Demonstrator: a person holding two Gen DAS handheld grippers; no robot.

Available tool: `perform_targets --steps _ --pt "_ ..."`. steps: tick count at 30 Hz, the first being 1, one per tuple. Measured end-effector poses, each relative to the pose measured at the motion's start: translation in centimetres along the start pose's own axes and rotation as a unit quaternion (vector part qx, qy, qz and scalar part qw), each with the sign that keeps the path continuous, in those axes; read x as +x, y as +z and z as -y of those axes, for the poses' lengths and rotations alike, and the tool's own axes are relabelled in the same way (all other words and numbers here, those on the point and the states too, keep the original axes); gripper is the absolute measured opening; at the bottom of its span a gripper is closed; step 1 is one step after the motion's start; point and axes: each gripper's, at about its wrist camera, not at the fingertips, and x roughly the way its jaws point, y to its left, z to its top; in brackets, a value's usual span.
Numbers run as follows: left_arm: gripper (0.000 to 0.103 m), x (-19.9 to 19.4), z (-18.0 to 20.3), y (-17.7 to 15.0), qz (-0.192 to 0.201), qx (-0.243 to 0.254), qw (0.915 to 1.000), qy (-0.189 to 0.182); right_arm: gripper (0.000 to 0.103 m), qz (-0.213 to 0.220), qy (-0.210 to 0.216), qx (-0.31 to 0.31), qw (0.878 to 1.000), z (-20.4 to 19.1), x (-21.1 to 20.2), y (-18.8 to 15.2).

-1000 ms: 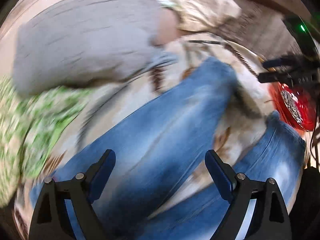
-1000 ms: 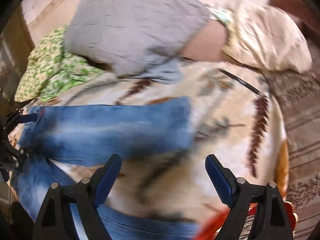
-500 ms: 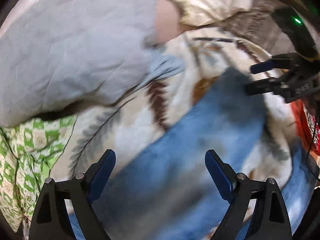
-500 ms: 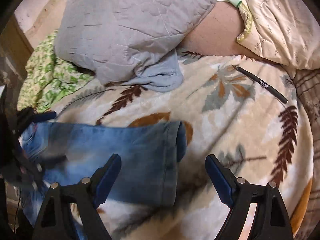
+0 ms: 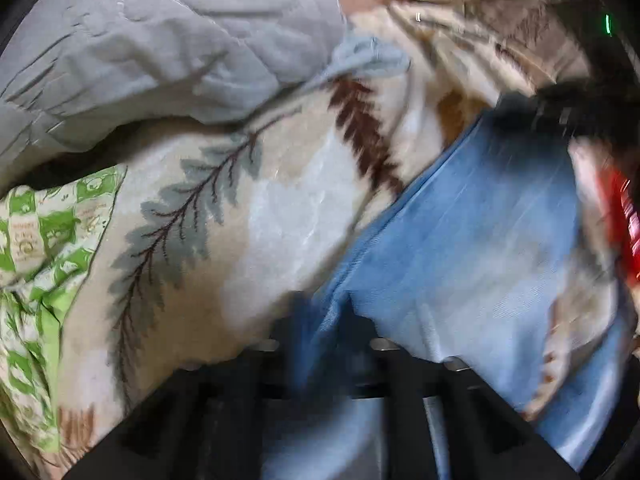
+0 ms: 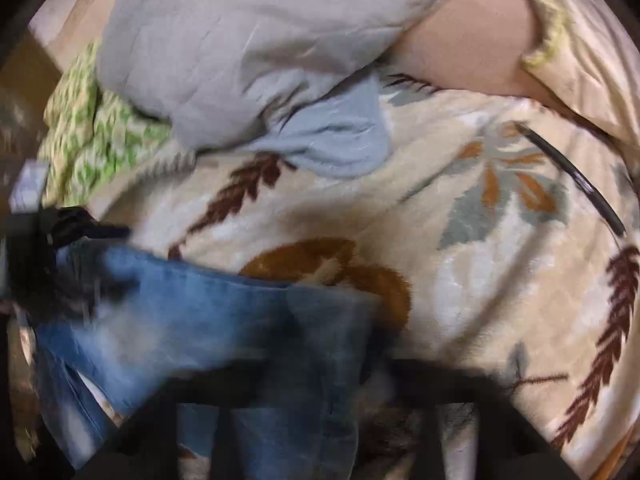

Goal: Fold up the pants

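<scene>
Blue jeans [image 5: 472, 248] lie spread on a cream blanket [image 5: 280, 216] with a leaf print. My left gripper [image 5: 324, 332] is shut on the jeans' edge at the waist end, its fingers blurred. My right gripper [image 6: 332, 336] is shut on the hem end of a jeans leg [image 6: 192, 316], also blurred. Each gripper shows as a dark blur at the far end of the jeans in the other's view: the right one in the left wrist view [image 5: 560, 108], the left one in the right wrist view [image 6: 48, 248].
A grey quilted pillow [image 6: 256, 52] and a green patterned pillow [image 5: 36, 264] lie at the back left. A cream pillow [image 6: 592, 40] lies back right. A black pen [image 6: 576, 176] lies on the blanket. A red object [image 5: 624, 220] sits at the bed's right edge.
Both grippers were open above the jeans. They have moved down and closed, the left on the waist edge and the right on the leg hem.
</scene>
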Motion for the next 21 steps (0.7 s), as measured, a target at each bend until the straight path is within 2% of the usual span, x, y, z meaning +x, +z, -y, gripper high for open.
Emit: perform_targets --steps 2,5,9,11,15,19,21 --pt "0.009 -0.9 1.2 -0.1 0.002 0.029 0.9994 0.018 0.018 0.004 -0.015 -0.021 1.000 -1.0 -0.2 -0.2" --pt "0.008 -4.0 2.3 -0.6 0.033 0.031 0.9988 0.019 0.018 0.019 -0.014 -0.031 0.999 -1.9 -2.2 -0.8" --pt "0.008 -9.2 4.5 -3.0 0.080 0.039 0.9960 0.014 0.018 0.063 -0.010 -0.046 0.997 -3.0 -8.1 -3.1" --pt "0.008 -12.4 7.0 -5.0 0.097 0.054 0.9938 0.013 0.018 0.081 -0.014 -0.058 0.995 -3.8 -10.9 -4.7" --pt "0.008 -16.3 12.1 -9.4 0.121 0.071 0.9900 -0.001 0.018 0.112 -0.032 -0.084 0.990 -6.2 -16.5 -10.1" --pt "0.008 -17.9 16.9 -13.8 0.131 0.078 0.9879 -0.024 0.018 0.115 -0.059 -0.108 0.986 -8.0 -18.8 -16.2" --pt "0.008 -17.4 18.9 -15.5 0.131 0.083 0.9876 -0.022 0.018 0.110 -0.068 -0.111 0.985 -8.5 -19.0 -19.5"
